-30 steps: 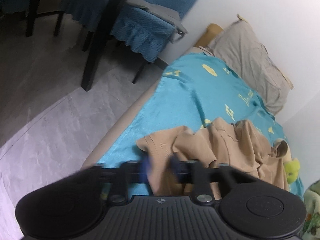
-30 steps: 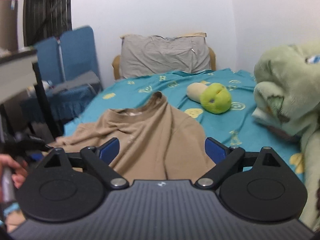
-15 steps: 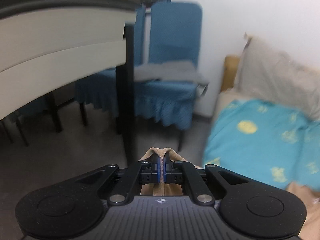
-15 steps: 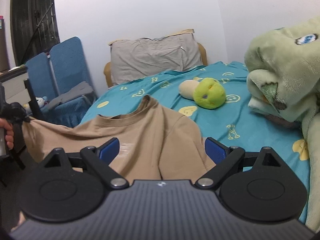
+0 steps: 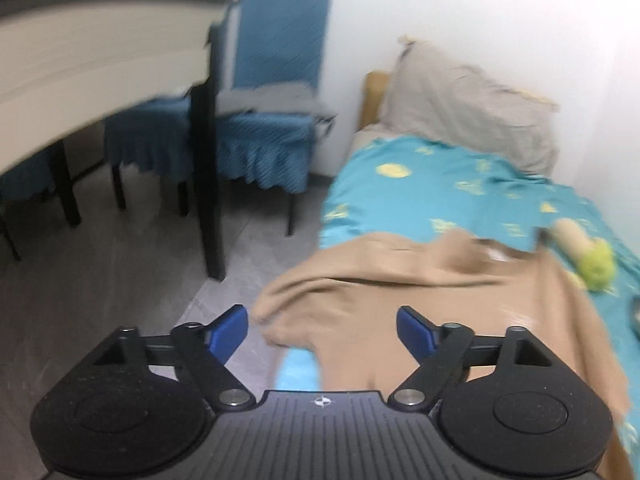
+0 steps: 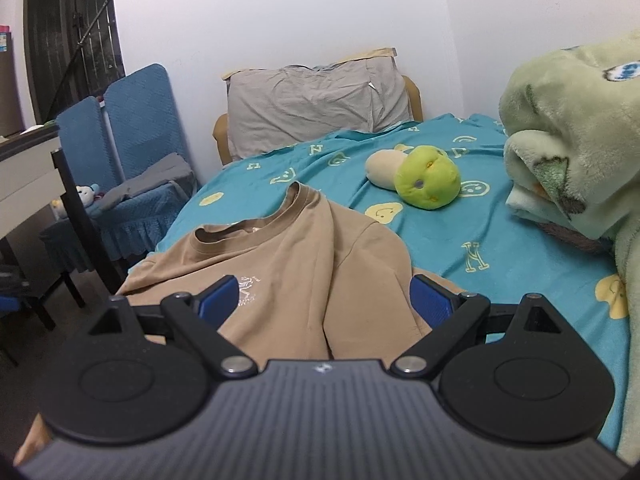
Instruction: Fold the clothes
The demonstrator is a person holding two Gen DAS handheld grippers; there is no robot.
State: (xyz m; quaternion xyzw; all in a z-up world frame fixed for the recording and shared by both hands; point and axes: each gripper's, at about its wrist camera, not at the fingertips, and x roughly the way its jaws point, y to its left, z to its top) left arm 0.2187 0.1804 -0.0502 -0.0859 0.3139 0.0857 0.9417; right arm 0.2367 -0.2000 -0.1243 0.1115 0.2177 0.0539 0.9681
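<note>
Evidently both grippers, left [image 5: 322, 330] and right [image 6: 325, 300], hung spread and empty over the shirt [image 6: 288, 268], which lay rumpled across the bed [image 6: 500, 248], ready for flattening.

tan shirt [image 6: 304, 264], teal smiley-print sheet [image 6: 500, 248]
</note>
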